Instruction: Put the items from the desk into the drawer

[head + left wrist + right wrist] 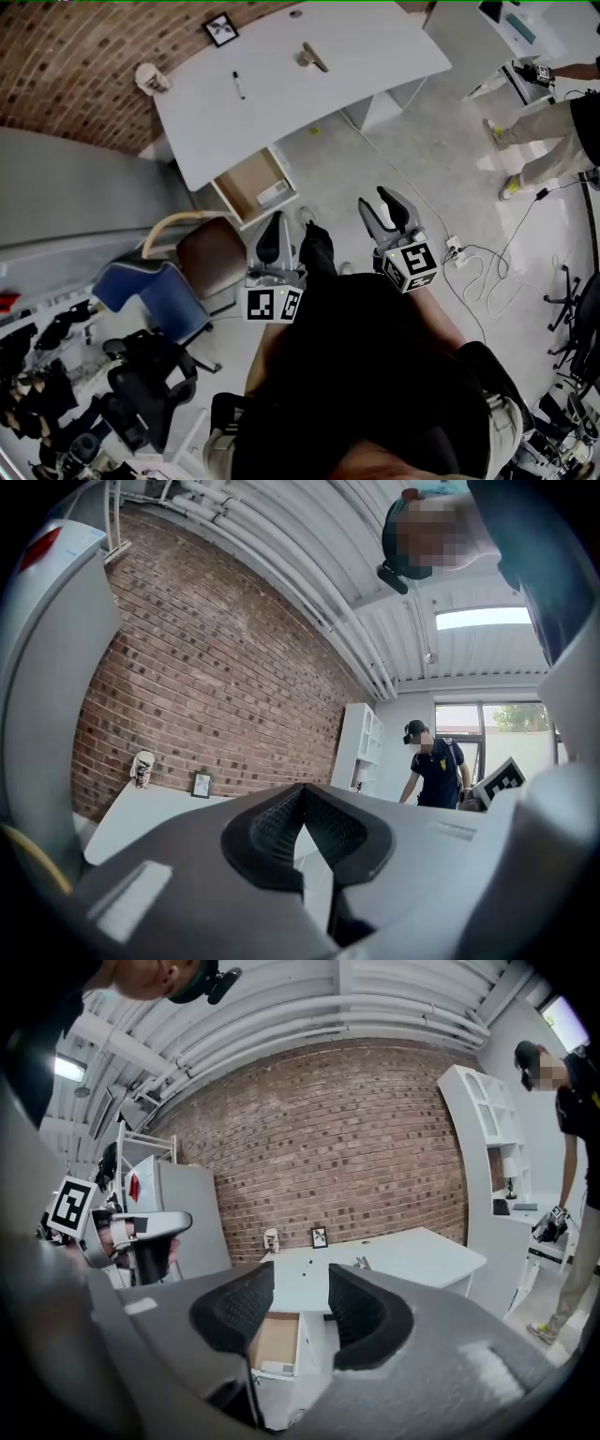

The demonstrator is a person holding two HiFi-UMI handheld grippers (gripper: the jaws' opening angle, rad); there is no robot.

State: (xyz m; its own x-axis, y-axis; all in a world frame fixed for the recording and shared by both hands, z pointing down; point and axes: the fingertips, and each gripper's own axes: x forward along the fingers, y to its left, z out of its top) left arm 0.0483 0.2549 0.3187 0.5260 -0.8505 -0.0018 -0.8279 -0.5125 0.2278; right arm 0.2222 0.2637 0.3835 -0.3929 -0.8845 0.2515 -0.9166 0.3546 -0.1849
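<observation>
White desk ahead; right gripper gapes empty, left gripper pinched closed

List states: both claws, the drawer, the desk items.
left claw: shut, empty
right claw: open, empty
drawer: open, white box inside
marker: lying on the desk
cup: upright at the desk corner
picture frame: standing on the desk by the brick wall
tan object: lying on the desk

Smooth matt desk, rough brick wall, wood-lined drawer.
</observation>
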